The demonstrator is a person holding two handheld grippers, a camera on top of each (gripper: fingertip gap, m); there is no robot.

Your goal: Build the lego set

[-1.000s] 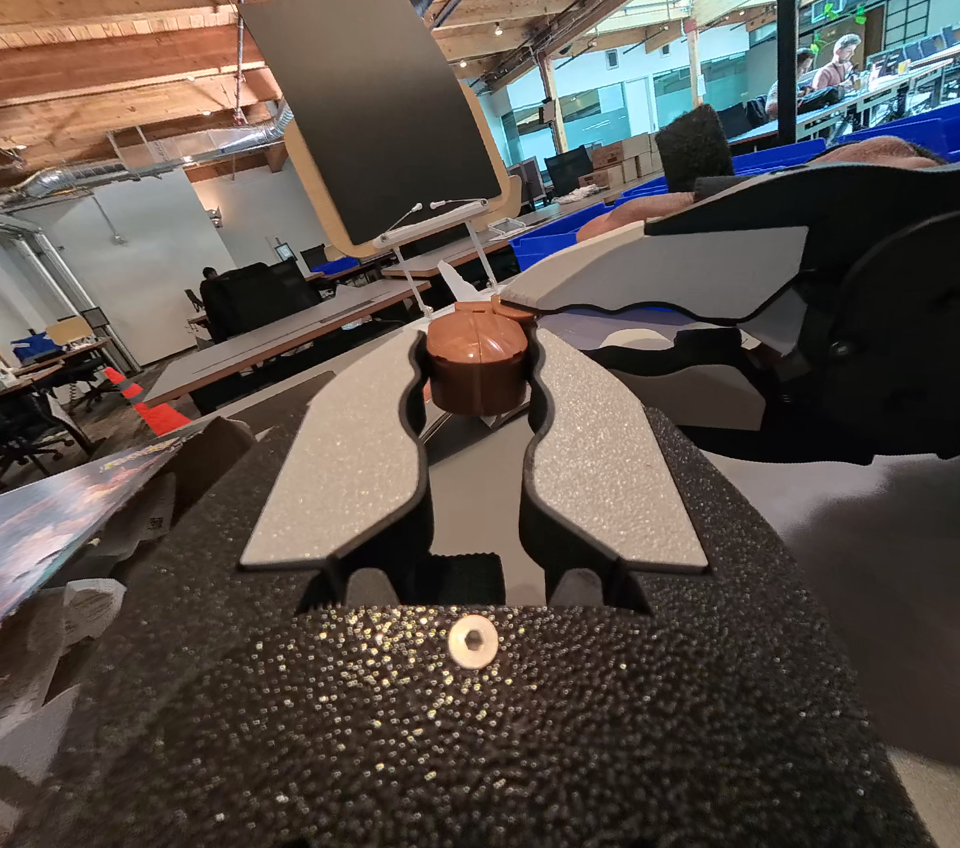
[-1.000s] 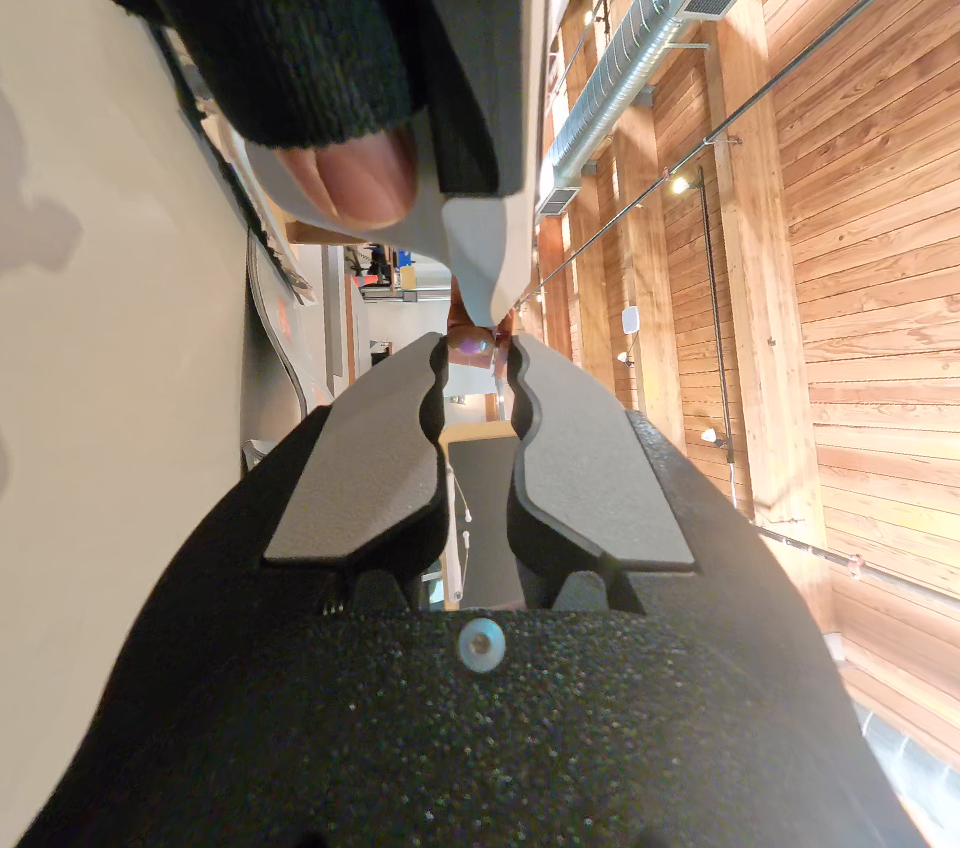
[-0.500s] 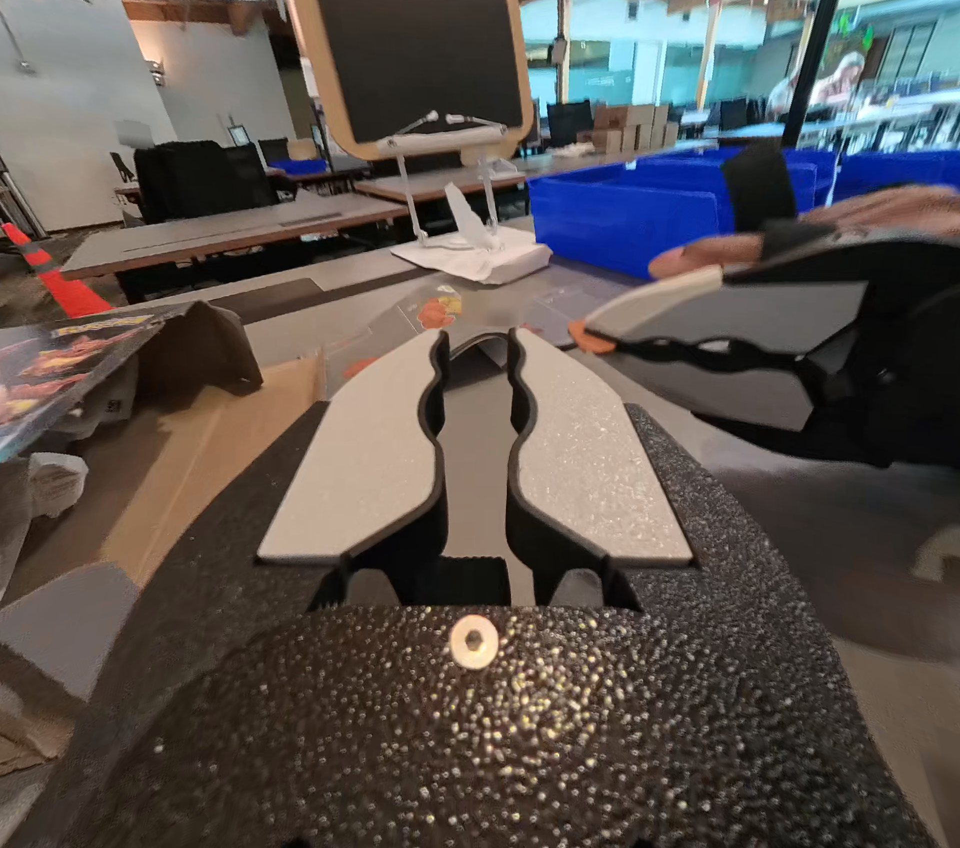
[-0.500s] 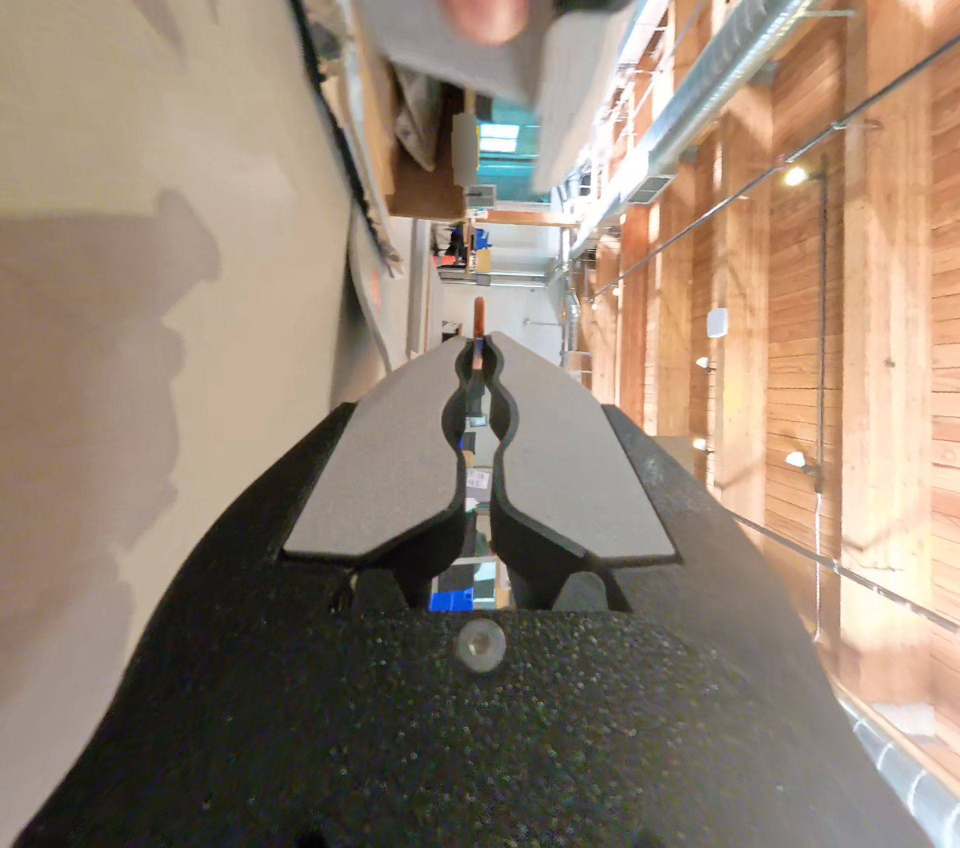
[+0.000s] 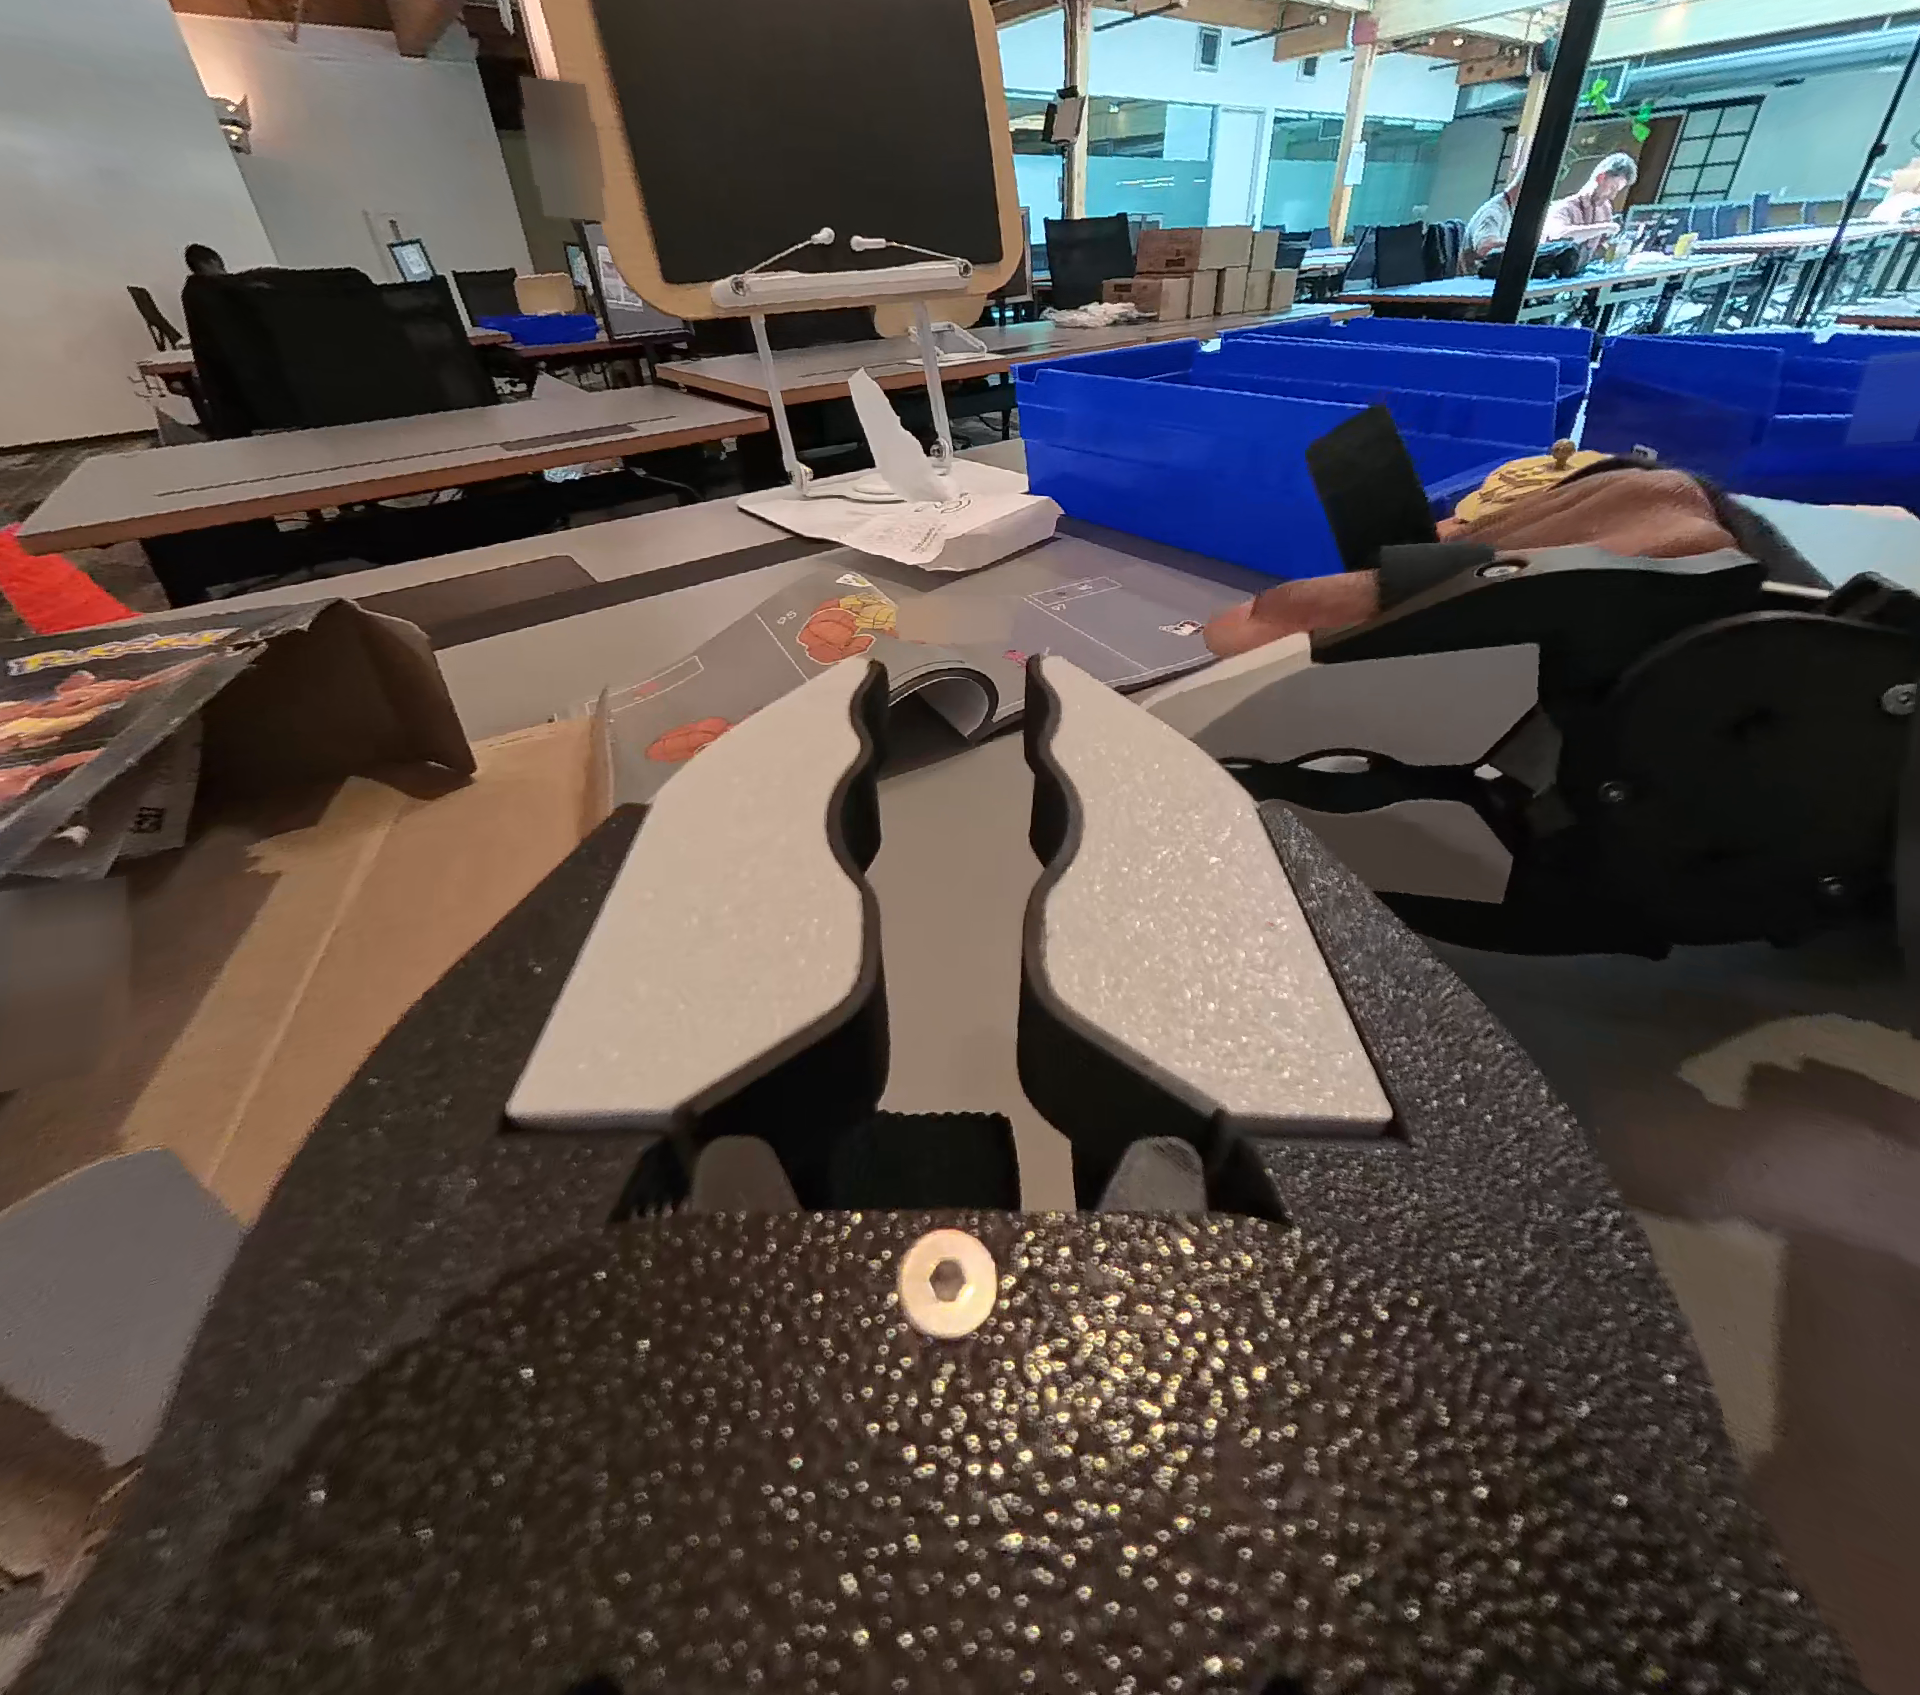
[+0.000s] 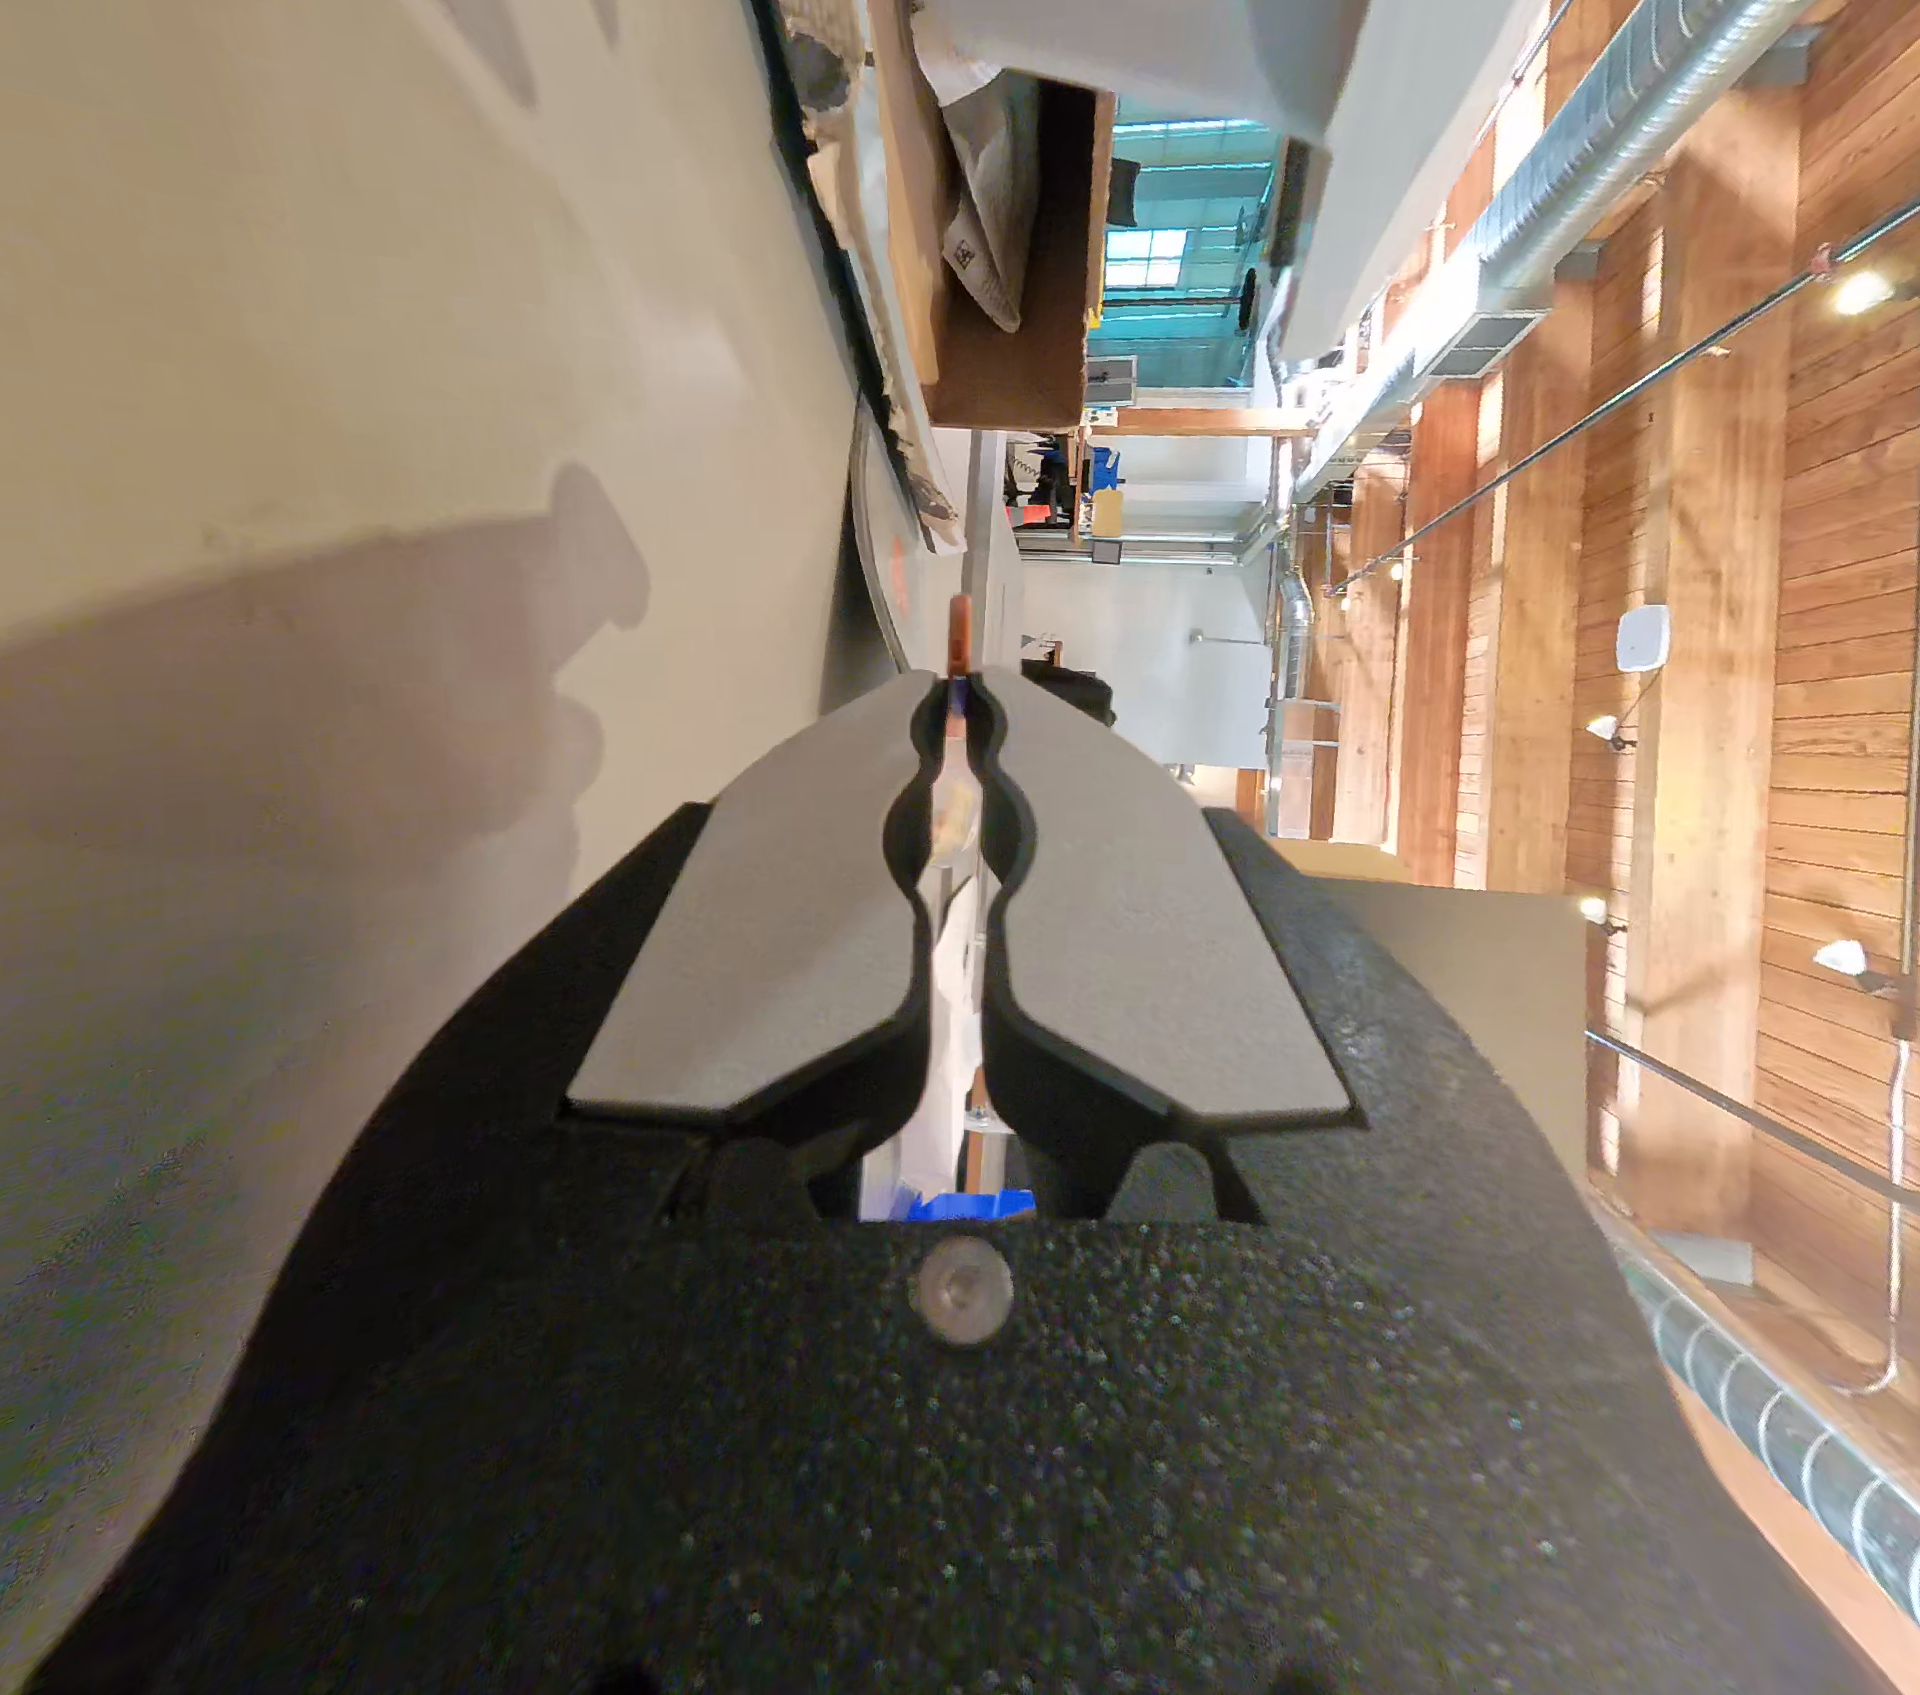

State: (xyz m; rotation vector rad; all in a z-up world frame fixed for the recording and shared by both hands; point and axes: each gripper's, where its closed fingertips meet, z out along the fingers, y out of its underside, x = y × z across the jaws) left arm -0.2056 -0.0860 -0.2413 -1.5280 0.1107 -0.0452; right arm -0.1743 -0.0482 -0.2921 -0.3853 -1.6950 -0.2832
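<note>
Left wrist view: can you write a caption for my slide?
Open left gripper hovers over a curled instruction booklet, the right gripper alongside, blue bins behind.

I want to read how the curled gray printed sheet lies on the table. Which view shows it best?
The left wrist view: the printed sheet lies flat on the table, its near edge curling up just beyond the open left gripper. The right wrist view shows it only edge-on, as a thin sliver.
</note>
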